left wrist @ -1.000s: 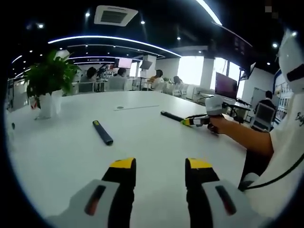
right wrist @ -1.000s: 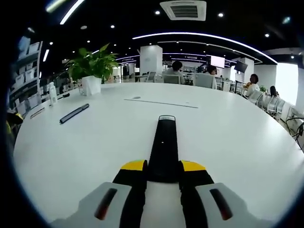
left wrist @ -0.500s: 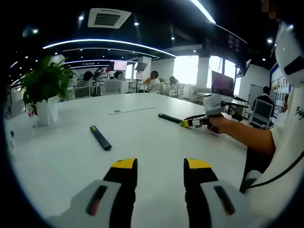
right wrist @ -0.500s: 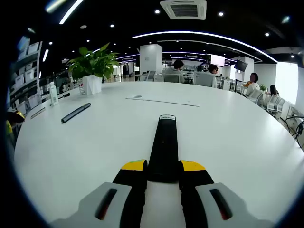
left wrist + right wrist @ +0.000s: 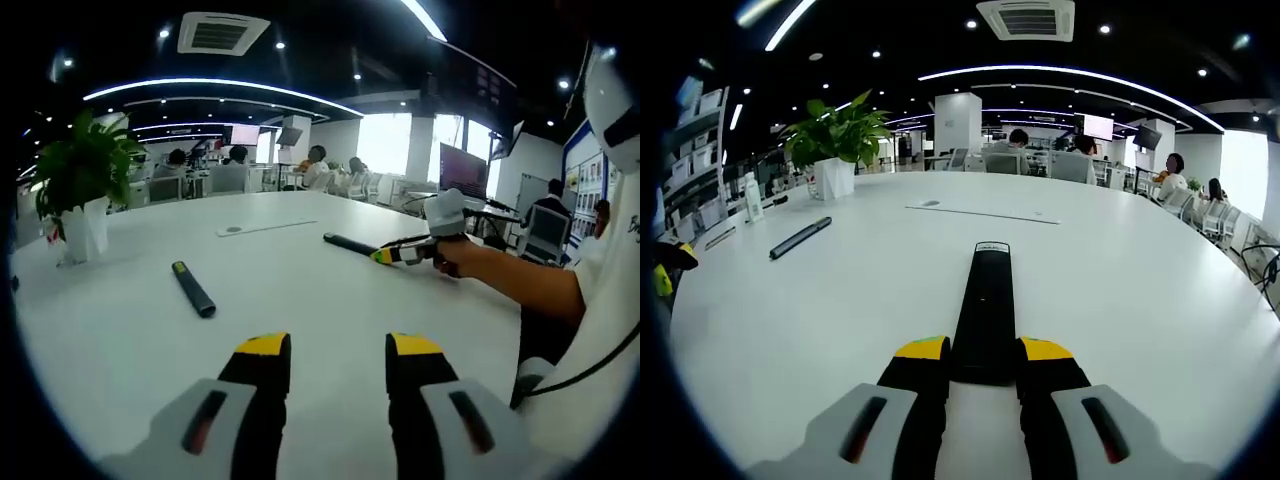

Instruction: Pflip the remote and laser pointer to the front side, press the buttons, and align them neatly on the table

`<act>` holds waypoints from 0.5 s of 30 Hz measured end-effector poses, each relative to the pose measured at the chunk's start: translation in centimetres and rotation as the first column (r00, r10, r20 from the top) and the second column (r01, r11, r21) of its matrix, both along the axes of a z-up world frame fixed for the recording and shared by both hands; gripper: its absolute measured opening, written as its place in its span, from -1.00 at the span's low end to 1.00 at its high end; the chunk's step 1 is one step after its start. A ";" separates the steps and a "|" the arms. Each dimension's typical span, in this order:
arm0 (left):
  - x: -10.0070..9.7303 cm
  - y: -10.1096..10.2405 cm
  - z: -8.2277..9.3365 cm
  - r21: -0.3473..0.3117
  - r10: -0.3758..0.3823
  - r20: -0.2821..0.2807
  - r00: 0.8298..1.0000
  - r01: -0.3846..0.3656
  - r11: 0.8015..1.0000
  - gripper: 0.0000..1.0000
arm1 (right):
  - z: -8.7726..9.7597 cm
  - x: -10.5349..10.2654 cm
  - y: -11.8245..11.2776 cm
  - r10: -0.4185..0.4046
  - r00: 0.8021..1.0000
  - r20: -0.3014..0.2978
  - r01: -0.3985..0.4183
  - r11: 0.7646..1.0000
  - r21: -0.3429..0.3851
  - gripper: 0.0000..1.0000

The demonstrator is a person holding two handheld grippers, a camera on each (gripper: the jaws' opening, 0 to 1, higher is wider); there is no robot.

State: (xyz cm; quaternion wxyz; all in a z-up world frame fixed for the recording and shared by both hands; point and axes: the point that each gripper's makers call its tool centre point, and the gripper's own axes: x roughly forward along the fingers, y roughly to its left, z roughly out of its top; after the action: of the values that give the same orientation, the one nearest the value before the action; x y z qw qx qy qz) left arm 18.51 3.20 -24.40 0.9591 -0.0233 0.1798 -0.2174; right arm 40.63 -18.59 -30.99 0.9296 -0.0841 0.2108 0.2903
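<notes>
A slim black remote [image 5: 985, 300] lies lengthwise on the white table [image 5: 1120, 300], and my right gripper [image 5: 983, 350] is shut on its near end. In the left gripper view the same remote [image 5: 348, 242] sticks out of the right gripper [image 5: 392, 255], held by a person's hand and forearm. The dark laser pointer [image 5: 193, 289] lies alone on the table, ahead and to the left of my left gripper [image 5: 338, 348], which hovers open with nothing between its fingers. The laser pointer [image 5: 798, 238] sits far left in the right gripper view.
A potted plant in a white pot [image 5: 75, 185] stands at the table's far left, also the potted plant [image 5: 835, 145]. A thin white strip [image 5: 980, 214] lies further back on the table. A small bottle [image 5: 752, 198] is near the left edge. People sit at desks behind.
The left gripper view has shifted a little, so the laser pointer and plant sit further left and lower. The right gripper stays still, shut on the remote.
</notes>
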 end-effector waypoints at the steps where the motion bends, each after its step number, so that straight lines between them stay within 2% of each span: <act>1: 0.0 0.0 0.0 -0.002 0.001 0.000 1.000 -0.001 1.000 -0.20 | 0.0 0.0 0.0 0.001 1.000 0.001 -0.001 1.000 0.000 -0.42; 5: -0.2 0.3 0.7 0.021 0.006 0.013 1.000 -0.006 1.000 -0.20 | 0.0 -0.1 0.1 -0.001 1.000 -0.002 0.001 1.000 0.006 -0.42; 10: -0.1 0.6 1.2 0.003 0.015 0.033 0.999 -0.015 1.000 -0.19 | 0.1 -0.5 0.2 -0.003 1.000 -0.017 0.003 1.000 0.022 -0.42; 15: -0.1 0.7 1.2 0.001 0.011 0.028 1.000 -0.011 1.000 -0.19 | 0.1 -0.8 0.3 -0.002 1.000 -0.018 0.002 1.000 0.018 -0.42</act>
State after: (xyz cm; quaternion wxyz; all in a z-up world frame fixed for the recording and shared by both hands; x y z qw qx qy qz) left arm 18.40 3.86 -23.24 0.9628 -0.0206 0.1662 -0.2122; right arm 39.87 -18.32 -30.87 0.9287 -0.0726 0.2167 0.2919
